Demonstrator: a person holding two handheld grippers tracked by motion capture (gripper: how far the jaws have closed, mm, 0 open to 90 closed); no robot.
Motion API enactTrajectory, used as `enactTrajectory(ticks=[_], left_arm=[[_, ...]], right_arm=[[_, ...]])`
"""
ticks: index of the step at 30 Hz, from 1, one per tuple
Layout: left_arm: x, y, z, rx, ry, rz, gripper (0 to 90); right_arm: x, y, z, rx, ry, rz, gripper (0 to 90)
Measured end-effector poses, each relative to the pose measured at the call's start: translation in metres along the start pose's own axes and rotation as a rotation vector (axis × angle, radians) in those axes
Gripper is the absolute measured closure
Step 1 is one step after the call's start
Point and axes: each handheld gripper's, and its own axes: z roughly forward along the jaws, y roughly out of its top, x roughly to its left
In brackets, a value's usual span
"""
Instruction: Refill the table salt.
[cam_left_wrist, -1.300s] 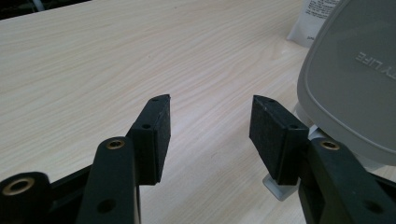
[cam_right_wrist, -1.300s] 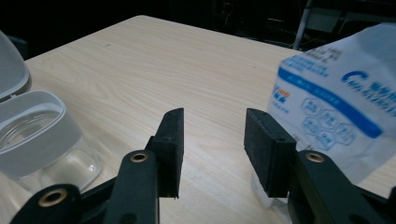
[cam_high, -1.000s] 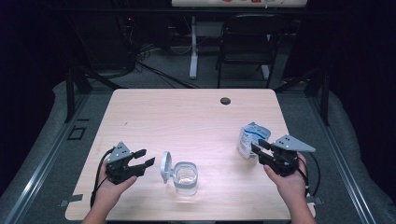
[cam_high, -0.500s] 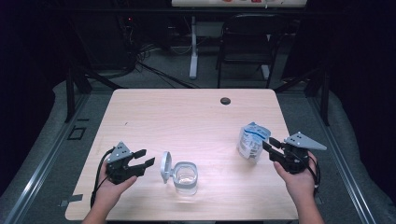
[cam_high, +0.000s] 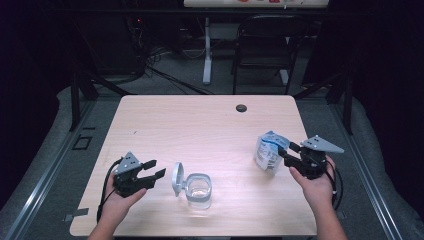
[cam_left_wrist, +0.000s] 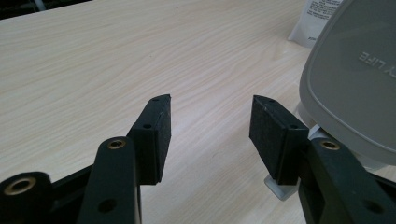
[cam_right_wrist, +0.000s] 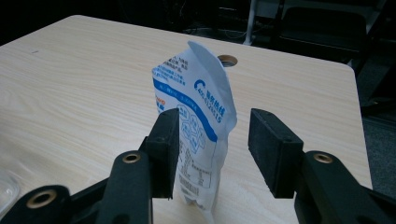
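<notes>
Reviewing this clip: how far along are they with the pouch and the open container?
Done: the clear container sits with its grey lid flipped open. In hand: nothing is gripped; the right gripper is open around the upright white-and-blue pouch, and the left gripper is open beside the lid. Left, probably: closing on the pouch and moving it toward the container.

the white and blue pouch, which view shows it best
The right gripper view: the pouch stands close, print visible, between that gripper's open jaws. The high view shows it small; the left gripper view catches a corner.
</notes>
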Motion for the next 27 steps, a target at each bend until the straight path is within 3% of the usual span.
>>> enactTrajectory(ticks=[5, 15, 27], left_arm=[[0.000, 0.000, 0.000, 0.001, 0.000, 0.001, 49.4], [0.000, 0.000, 0.000, 0.001, -0.001, 0.002, 49.5], [0.000, 0.000, 0.000, 0.005, 0.003, 0.003, 49.6]], right_arm=[[0.000, 0.004, 0.005, -0.002, 0.001, 0.005, 56.0], [0.004, 0.014, 0.015, 0.021, 0.012, -0.024, 69.8], [-0.002, 0.015, 0.015, 0.031, 0.033, -0.015, 85.1]])
